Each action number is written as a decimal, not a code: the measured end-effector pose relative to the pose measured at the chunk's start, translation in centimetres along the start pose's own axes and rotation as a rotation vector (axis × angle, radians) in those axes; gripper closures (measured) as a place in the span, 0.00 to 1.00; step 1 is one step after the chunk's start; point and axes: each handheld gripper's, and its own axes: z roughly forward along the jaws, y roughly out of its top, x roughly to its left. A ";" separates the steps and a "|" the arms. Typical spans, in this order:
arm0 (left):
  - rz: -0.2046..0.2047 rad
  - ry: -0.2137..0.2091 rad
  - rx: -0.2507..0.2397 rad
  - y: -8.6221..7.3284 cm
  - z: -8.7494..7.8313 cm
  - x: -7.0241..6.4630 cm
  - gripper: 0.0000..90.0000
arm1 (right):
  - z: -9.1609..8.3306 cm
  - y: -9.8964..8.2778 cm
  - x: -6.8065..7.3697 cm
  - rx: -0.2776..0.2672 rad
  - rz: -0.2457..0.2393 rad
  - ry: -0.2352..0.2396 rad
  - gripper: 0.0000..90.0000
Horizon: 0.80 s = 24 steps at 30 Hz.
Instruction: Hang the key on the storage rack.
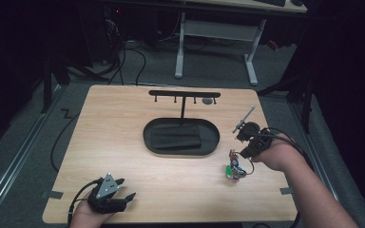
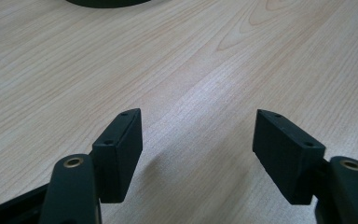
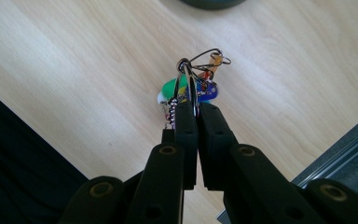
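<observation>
Right hand-held gripper (image 3: 192, 109) pinches a key ring (image 3: 189, 86) (left one (image 2: 198, 135) wide, idle); thin wire could slip.

The left gripper (image 1: 115, 189) rests low at the near left, its jaws standing wide apart. The right gripper (image 1: 244, 153) is raised on a bent wrist, jaws pressed together, seemingly pointing down and leftward.
</observation>
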 end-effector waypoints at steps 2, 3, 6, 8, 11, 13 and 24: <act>-0.002 0.001 -0.008 0.0 0.0 0.0 0.37 | -0.6 0.3 -0.1 -0.011 0.015 0.000 0.97; -0.003 -0.001 -0.008 0.0 -0.1 0.0 0.37 | -1.0 0.5 -0.3 -0.021 0.019 0.006 0.97; -0.002 -0.001 -0.012 0.1 -0.2 0.1 0.37 | -1.7 1.2 -0.6 -0.042 0.027 0.019 0.97; -0.006 -0.001 -0.016 0.0 -0.2 0.2 0.37 | -2.0 1.7 -0.7 -0.048 0.033 0.021 0.97; -0.006 0.000 -0.014 0.0 -0.2 0.2 0.37 | -2.2 2.2 -0.9 -0.054 0.017 0.019 0.97; -0.008 0.005 -0.020 0.0 -0.2 0.3 0.37 | -2.6 2.9 -1.1 -0.059 0.011 0.016 0.97; -0.013 0.002 -0.018 -0.1 -0.2 0.5 0.37 | -4.1 5.1 -2.1 -0.075 0.030 0.030 0.97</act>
